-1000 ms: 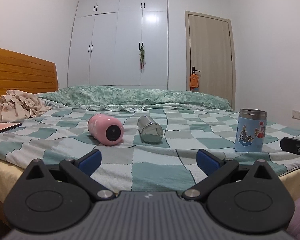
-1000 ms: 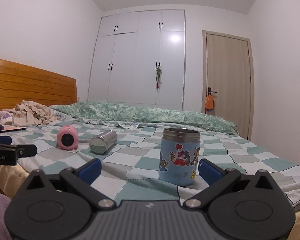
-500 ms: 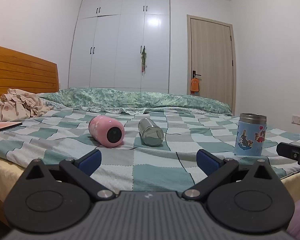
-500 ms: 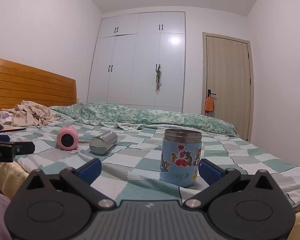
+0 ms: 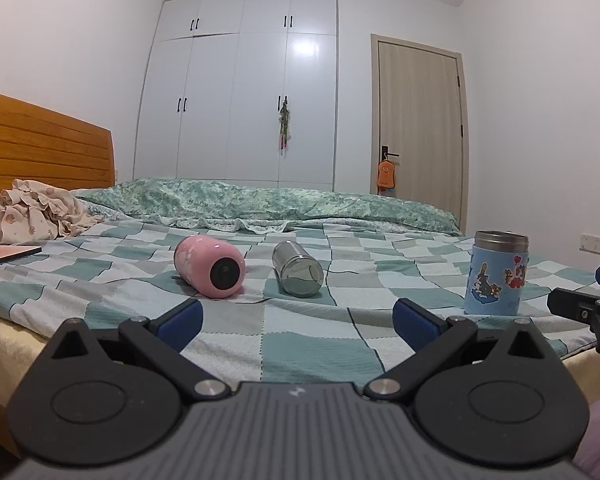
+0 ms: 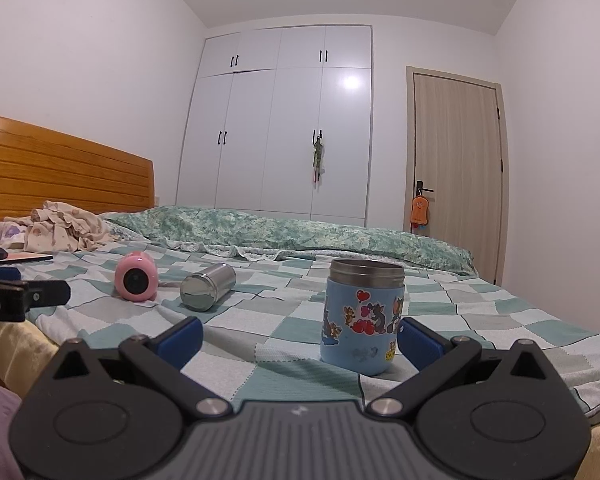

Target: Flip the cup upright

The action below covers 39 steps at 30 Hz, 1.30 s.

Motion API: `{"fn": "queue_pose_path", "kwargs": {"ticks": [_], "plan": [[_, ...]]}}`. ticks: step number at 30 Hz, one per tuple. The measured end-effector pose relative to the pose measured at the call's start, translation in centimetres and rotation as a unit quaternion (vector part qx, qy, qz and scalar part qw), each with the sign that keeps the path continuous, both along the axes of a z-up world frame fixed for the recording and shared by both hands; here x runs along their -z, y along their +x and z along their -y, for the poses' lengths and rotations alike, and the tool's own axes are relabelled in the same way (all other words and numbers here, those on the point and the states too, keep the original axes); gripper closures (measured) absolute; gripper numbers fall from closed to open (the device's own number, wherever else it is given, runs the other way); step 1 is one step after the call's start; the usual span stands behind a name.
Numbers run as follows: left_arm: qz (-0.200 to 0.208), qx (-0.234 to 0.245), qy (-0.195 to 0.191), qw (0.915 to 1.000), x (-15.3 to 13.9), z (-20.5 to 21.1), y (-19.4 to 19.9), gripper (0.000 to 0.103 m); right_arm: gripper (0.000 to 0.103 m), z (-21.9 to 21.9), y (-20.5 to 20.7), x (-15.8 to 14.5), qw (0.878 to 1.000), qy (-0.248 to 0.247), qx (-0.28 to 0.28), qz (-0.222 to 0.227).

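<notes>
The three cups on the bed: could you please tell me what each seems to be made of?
Pink cup: lying down, matte pink coating, perhaps painted metal or plastic; dark end.
Silver cup: lying down, bare polished steel by its look, mirror-like reflections.
Blue cup: upright, brushed metal rim, glossy blue body with cartoon stickers; body material unclear.

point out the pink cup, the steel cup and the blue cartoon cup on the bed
pink cup (image 5: 208, 266): left wrist view, on its pink side wall, lying down.
steel cup (image 5: 298, 268): left wrist view, on its shiny body, lying down.
blue cartoon cup (image 6: 360, 320): right wrist view, on its stickered blue wall, standing upright.
</notes>
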State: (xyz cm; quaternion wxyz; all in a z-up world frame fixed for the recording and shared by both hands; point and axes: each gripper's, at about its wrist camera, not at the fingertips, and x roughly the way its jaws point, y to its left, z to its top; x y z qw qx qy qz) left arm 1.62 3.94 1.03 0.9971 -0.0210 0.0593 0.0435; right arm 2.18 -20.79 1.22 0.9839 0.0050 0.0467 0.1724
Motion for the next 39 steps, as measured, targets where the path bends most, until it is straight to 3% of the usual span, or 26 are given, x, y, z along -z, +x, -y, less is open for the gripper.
{"fn": "queue_pose_path", "kwargs": {"ticks": [39], "plan": [[0.004, 0.002, -0.002, 1.0000, -0.12, 0.09, -0.08, 0.000, 0.000, 0.08, -0.04, 0.04, 1.000, -0.005, -0.001, 0.005]]}}
